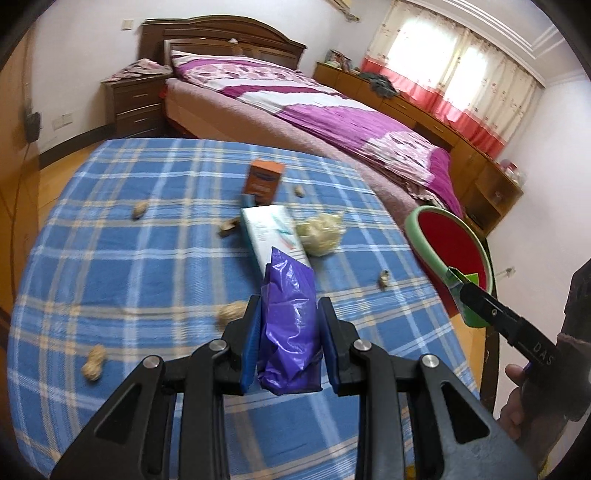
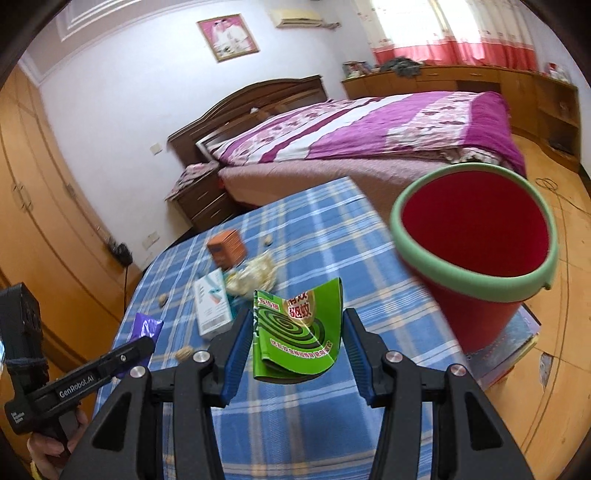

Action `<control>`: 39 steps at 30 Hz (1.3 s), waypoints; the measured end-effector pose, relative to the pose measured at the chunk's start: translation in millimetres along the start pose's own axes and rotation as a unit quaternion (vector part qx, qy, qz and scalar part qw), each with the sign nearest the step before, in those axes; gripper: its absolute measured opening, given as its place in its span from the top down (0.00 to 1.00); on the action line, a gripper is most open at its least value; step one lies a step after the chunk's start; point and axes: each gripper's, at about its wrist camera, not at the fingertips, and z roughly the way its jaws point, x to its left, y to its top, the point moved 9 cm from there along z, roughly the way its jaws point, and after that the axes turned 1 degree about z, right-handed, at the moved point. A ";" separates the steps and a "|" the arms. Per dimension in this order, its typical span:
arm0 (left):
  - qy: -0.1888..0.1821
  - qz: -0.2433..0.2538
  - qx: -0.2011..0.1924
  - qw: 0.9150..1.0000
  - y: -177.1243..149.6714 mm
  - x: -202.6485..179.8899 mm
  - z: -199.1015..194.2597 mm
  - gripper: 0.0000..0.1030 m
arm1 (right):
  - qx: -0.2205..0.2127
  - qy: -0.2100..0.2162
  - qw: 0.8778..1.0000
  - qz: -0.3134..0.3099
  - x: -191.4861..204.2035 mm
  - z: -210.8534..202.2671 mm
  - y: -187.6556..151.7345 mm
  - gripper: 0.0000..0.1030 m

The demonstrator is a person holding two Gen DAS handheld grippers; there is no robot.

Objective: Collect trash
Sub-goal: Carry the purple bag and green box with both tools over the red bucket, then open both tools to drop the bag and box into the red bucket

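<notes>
My left gripper [image 1: 288,339] pinches a purple bag [image 1: 288,325] above the table [image 1: 110,258]. My right gripper [image 2: 295,354] pinches a green packet [image 2: 295,332], near the table's far edge, with the red bucket [image 2: 476,254] beyond it over open floor.

This is a bedroom in a home. A double bed [image 1: 314,110] with a dark wooden headboard [image 1: 221,40] and a purple floral quilt fills the upper middle of the frame. A bedside cabinet [image 1: 135,101] stands at its left. Curtains [image 1: 454,66] glow at the upper right above low wooden cupboards [image 1: 424,110], and a framed picture [image 2: 228,36] hangs above.
</notes>
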 end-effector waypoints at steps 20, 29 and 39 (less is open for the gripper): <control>-0.064 0.107 0.016 0.992 38.0 -133.5 61.9 0.70 | -0.052 -0.086 0.991 0.087 -137.5 -24.6 51.9 0.49; -0.090 0.157 0.028 0.983 43.5 -198.1 101.5 0.70 | -0.059 -0.118 0.984 0.122 -195.2 -23.4 57.1 0.48; -0.092 0.193 0.035 0.976 43.3 -240.0 148.4 0.70 | -0.055 -0.127 0.979 0.147 -231.8 -10.9 61.4 0.45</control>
